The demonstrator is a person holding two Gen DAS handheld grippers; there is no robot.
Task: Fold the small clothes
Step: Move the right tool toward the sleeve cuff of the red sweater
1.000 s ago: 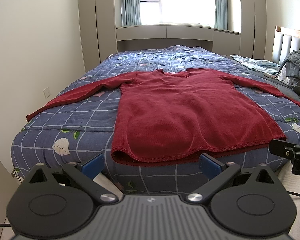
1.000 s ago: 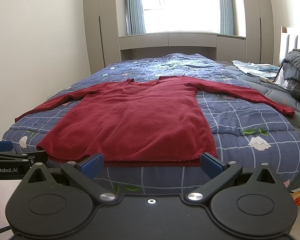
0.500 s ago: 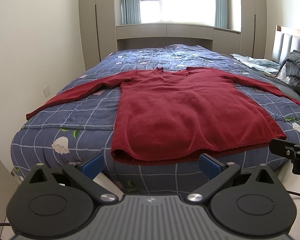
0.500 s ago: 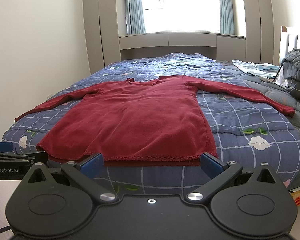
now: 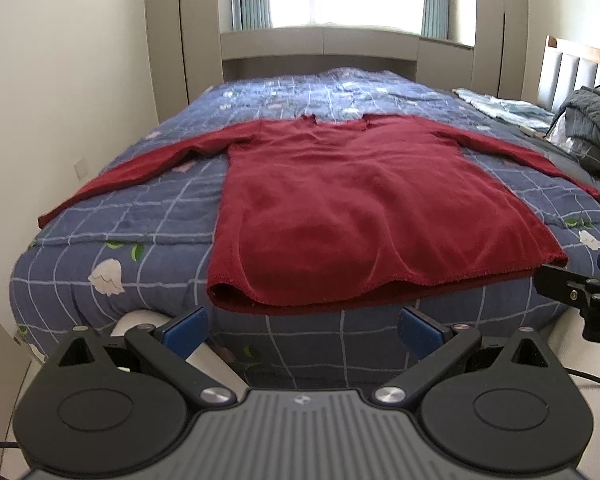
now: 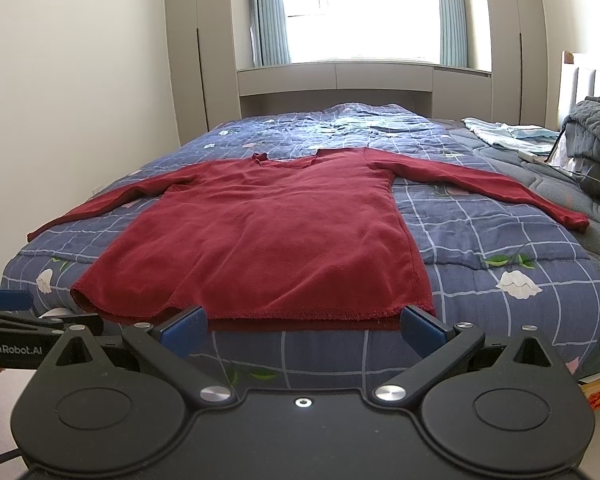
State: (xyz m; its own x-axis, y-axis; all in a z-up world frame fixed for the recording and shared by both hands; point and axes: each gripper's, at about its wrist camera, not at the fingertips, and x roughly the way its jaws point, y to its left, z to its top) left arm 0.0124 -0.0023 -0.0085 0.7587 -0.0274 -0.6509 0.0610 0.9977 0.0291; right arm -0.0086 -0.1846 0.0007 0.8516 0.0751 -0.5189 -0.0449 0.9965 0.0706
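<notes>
We face a bedroom with pale walls, tall grey wardrobes and a bright curtained window at twelve o'clock, and a wide bed under a blue quilt with a white grid and flower prints. On that quilt lies the long-sleeved dark red knit sweater — flat, face up, neckline toward the window, hem at the near edge of the bed, the hem's left corner drooping a little over the side. Its sleeves spread out toward nine and three o'clock; in the right wrist view the right cuff ends on the quilt near the grey bedding. At two o'clock sit a crumpled dark grey quilted blanket and some light blue cloth, well apart from the sweater. Our left gripper hangs below the hem at six o'clock, its blue-padded fingers spread wide and holding nothing. Our right gripper is likewise spread wide and empty, its pads just beneath the hem line — whether they touch the cloth we cannot tell.
</notes>
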